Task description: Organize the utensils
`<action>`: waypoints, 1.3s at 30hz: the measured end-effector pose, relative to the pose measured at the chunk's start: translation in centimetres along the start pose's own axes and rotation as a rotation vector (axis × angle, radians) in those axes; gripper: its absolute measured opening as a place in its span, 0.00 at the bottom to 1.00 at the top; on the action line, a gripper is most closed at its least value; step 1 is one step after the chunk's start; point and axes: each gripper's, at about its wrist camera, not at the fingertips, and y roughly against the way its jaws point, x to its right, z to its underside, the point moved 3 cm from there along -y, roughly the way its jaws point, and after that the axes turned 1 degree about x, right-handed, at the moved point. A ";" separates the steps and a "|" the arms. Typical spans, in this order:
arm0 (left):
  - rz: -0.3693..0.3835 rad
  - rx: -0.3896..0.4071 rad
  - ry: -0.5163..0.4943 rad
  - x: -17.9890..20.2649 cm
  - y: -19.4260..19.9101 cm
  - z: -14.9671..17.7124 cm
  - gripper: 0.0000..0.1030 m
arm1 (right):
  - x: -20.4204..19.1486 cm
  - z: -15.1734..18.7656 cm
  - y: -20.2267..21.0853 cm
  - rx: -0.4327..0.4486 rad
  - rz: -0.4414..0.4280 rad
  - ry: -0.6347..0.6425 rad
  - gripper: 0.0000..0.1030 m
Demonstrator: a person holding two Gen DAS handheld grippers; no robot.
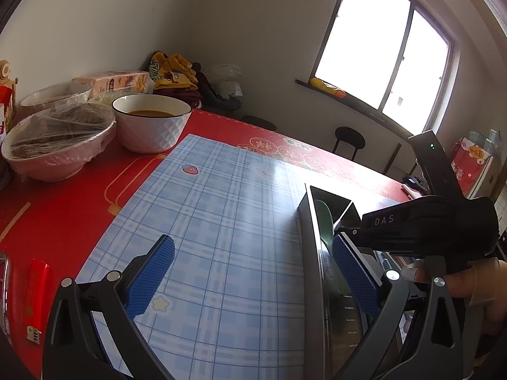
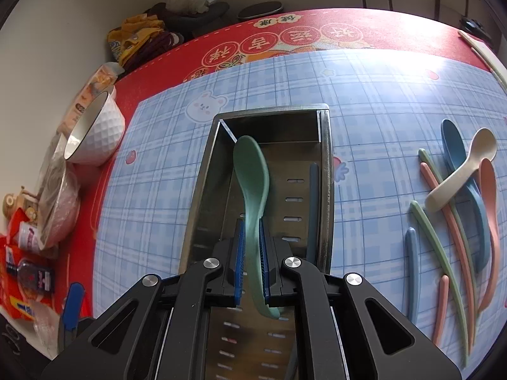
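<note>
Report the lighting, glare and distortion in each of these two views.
Left wrist view: the window is blown out white, daylight sheens off the blue plaid mat, and the fisheye bends the metal tray. Right wrist view: glare whitens the mat's far right corner, straight edges bow, and the green spoon in the right tongs stays sharp.

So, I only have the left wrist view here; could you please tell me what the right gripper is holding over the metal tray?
Observer: The right gripper is shut on a green spoon, bowl pointing away from it, over the metal tray.
Operator: Is anything already inside the tray?
Observer: Yes, a dark blue chopstick lies along its right wall.
Operator: What is left outside?
Observer: A white spoon lies across blue and pink spoons and coloured chopsticks on the mat to the right of the tray.
</note>
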 end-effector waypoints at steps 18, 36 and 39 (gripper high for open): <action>-0.024 0.078 -0.076 1.6 1.1 0.0 0.94 | 9.9 2.8 10.4 0.384 -0.056 0.299 0.10; 0.107 -0.030 -0.274 18.4 4.7 3.5 0.72 | 23.7 5.7 13.7 0.481 0.110 0.246 0.10; 0.102 -0.084 -0.322 21.4 3.4 5.1 0.63 | 24.4 5.8 14.0 0.493 0.090 0.231 0.10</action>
